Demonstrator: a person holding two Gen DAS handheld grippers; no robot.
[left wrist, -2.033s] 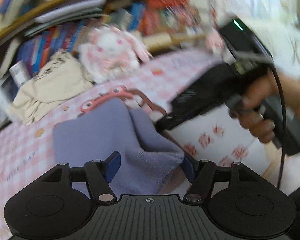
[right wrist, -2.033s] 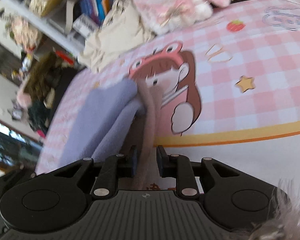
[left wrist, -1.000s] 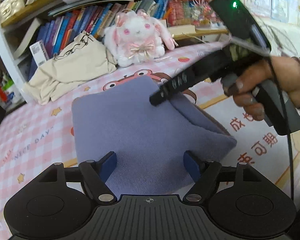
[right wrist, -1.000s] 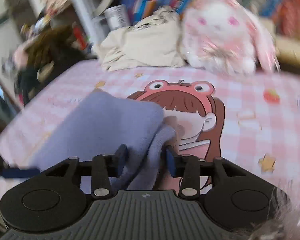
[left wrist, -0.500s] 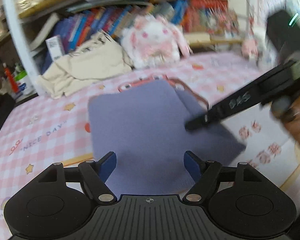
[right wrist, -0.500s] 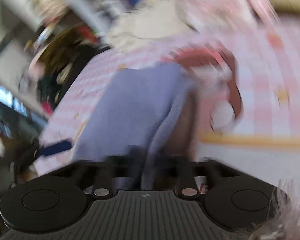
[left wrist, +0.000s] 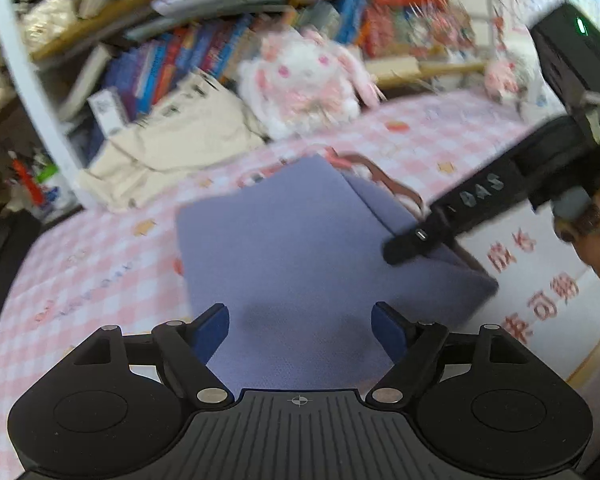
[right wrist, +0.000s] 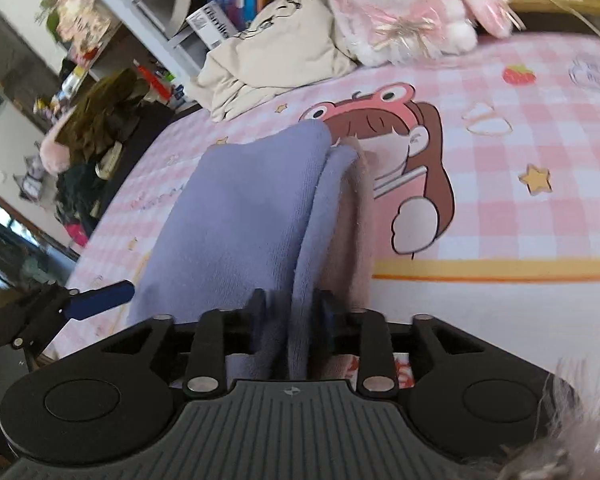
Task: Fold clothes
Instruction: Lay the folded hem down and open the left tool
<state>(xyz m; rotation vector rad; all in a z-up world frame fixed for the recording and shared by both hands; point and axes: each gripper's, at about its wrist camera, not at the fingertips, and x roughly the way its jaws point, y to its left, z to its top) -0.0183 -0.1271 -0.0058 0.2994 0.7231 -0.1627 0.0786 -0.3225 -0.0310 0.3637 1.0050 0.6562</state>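
Lavender garment lies folded on a pink checked bedspread; the right gripper pinches its right edge, the left gripper spread wide above its near edge.

The left gripper hovered with jaws spread wide over a folded lavender garment on the pink checked bed. The right gripper, held in a hand, apparently pinched the garment's right edge. A plush rabbit sat behind, blurred.
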